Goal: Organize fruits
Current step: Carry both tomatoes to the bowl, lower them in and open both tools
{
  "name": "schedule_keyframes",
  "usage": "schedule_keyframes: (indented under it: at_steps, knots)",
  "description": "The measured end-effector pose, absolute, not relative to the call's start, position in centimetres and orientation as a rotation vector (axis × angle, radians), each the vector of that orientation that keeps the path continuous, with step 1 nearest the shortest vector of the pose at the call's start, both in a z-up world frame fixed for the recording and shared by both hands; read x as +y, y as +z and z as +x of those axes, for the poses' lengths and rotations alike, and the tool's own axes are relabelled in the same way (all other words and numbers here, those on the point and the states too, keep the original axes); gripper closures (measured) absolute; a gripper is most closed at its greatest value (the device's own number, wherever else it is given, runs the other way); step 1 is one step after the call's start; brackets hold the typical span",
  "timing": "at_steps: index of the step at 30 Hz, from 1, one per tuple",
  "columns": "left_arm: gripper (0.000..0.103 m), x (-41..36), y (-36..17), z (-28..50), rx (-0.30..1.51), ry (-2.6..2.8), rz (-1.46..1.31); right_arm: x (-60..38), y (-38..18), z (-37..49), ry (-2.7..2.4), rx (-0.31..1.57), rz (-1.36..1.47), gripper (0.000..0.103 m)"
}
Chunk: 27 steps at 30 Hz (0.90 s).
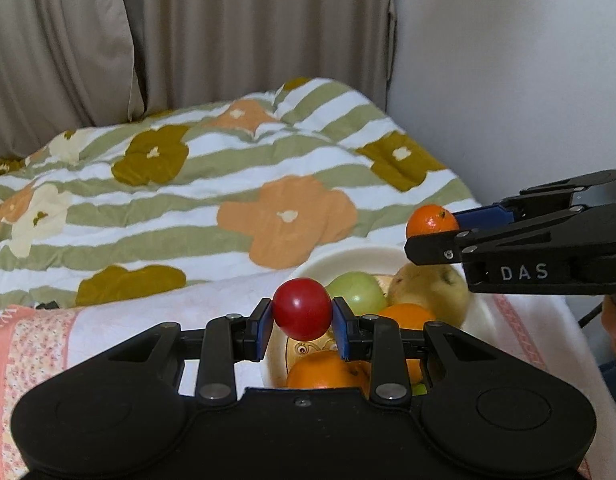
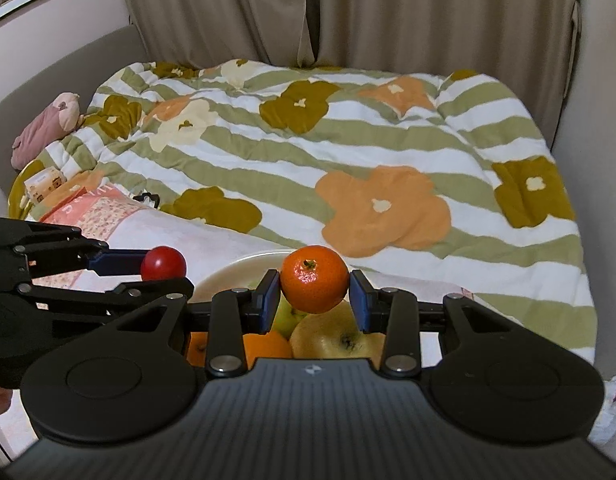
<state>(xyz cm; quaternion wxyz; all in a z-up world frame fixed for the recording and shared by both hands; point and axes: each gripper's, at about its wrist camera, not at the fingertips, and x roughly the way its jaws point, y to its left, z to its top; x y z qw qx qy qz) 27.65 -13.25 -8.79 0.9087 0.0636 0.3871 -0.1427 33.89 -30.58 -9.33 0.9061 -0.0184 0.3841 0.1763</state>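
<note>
My left gripper [image 1: 302, 322] is shut on a small red fruit [image 1: 302, 309] and holds it above a white bowl [image 1: 340, 258]. The bowl holds a green apple [image 1: 358, 292], a yellow pear [image 1: 430, 290] and oranges [image 1: 326, 370]. My right gripper [image 2: 315, 298] is shut on a mandarin [image 2: 315, 279] and holds it above the same bowl [image 2: 227, 274]. The right gripper [image 1: 432, 230] with the mandarin [image 1: 431, 221] shows at the right of the left wrist view. The left gripper [image 2: 163, 274] with the red fruit [image 2: 163, 263] shows at the left of the right wrist view.
The bowl sits on a white and pink cloth [image 1: 155, 312]. Behind it lies a striped flowered quilt [image 2: 348, 152] on a bed, with beige curtains [image 2: 388, 8] beyond. A pink plush toy [image 2: 47, 128] and a small box [image 2: 43, 184] lie at the far left.
</note>
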Motion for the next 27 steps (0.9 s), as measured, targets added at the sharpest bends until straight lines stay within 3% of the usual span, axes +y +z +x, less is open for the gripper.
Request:
schedule_keyframes:
  at_steps: [11, 13, 15, 17, 27]
  knots:
    - [0.065, -14.3, -11.1, 29.1, 0.863, -0.249, 0.161, -30.9, -10.9, 35.6, 0.388, 0.815, -0.037, 0.051]
    - [0.052, -14.3, -11.0, 29.0, 0.859, -0.250, 0.154, -30.8, -11.0, 35.7, 0.387, 0.814, -0.039, 0.051]
    - [0.028, -14.2, -10.7, 28.6, 0.844, -0.241, 0.147, -30.8, -11.0, 35.7, 0.388, 0.815, -0.039, 0.051]
    - [0.018, -14.1, -10.3, 28.4, 0.831, -0.233, 0.133, -30.8, -11.0, 35.7, 0.389, 0.815, -0.040, 0.051]
    - [0.018, -12.7, -8.7, 26.0, 0.820, -0.179, 0.089, -29.8, -11.9, 36.8, 0.398, 0.846, -0.061, 0.051]
